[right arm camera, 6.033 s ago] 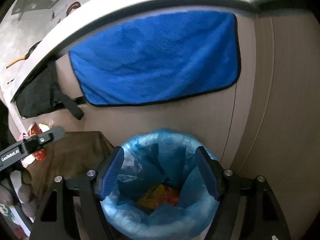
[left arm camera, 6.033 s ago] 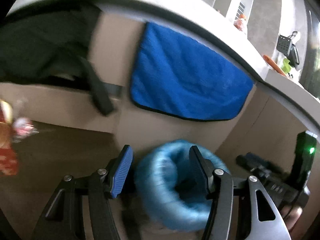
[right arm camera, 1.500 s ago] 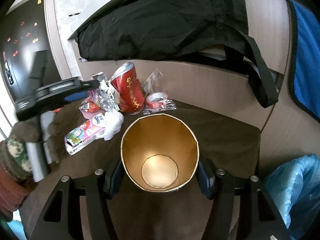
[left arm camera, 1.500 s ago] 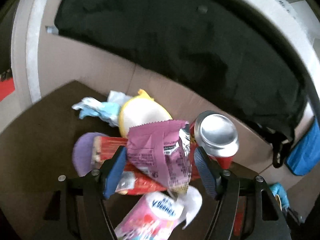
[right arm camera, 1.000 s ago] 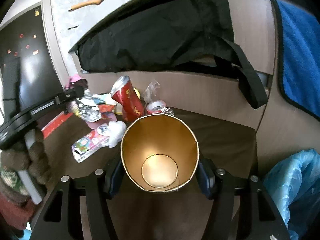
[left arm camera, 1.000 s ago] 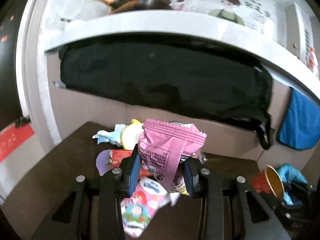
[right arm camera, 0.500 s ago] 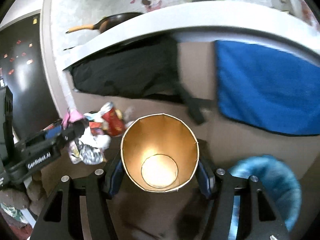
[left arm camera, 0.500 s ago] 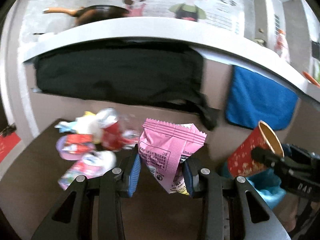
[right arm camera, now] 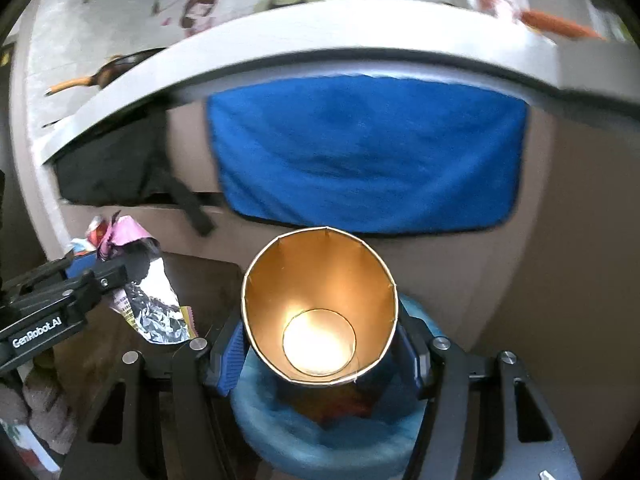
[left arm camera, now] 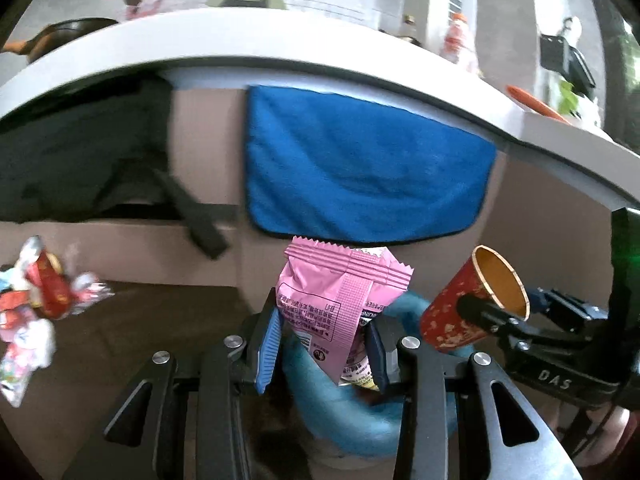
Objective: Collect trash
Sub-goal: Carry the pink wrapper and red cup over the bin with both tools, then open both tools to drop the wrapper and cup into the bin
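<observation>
Snack packet (left arm camera: 332,304) and cup (right arm camera: 320,308) sit above the lined bin (right arm camera: 320,436), towel (left arm camera: 360,172) behind.

Each hand-held gripper (left arm camera: 322,344) (right arm camera: 320,350) is a black frame with silver screws, ribbed blue fingertip pads (left arm camera: 267,344) and white lettering.

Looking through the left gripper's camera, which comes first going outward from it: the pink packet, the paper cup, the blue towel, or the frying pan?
1. pink packet, clamped in the left gripper.
2. paper cup, just right.
3. blue towel, hanging ahead.
4. frying pan, up left on the counter.
</observation>
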A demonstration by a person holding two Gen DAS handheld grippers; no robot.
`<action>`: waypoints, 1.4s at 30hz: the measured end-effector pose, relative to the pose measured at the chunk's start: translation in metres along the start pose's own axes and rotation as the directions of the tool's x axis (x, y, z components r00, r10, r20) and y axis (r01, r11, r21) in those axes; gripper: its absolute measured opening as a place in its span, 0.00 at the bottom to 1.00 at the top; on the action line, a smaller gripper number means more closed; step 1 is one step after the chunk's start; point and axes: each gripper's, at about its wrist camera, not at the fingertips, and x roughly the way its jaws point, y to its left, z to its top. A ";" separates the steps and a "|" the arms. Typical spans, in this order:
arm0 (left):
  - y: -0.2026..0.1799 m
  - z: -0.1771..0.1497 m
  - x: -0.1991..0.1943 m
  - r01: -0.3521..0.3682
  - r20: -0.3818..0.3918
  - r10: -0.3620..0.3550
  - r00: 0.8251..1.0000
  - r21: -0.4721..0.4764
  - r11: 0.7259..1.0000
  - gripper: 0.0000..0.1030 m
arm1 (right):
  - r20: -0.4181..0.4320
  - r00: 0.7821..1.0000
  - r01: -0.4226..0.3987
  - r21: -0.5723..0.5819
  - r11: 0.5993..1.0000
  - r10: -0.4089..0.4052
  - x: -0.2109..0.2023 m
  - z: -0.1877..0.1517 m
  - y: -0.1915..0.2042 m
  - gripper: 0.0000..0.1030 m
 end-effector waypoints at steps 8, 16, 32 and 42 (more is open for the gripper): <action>-0.030 -0.020 0.031 0.024 -0.043 -0.022 0.999 0.051 0.998 0.38 | -0.027 0.999 0.026 0.059 0.998 -0.025 0.008 -0.018 -0.035 0.57; -0.025 -0.031 0.053 0.067 -0.090 -0.064 0.994 0.028 0.997 0.38 | -0.050 0.999 0.012 0.081 0.997 -0.008 0.024 -0.027 -0.036 0.57; -0.009 -0.042 0.081 0.112 -0.147 -0.115 0.982 -0.032 0.993 0.38 | -0.076 0.997 0.011 0.094 0.995 -0.004 0.040 -0.037 -0.042 0.57; -0.001 -0.045 0.095 0.153 -0.167 -0.164 0.972 -0.077 0.985 0.52 | -0.057 0.998 0.041 0.101 0.994 -0.035 0.044 -0.039 -0.046 0.71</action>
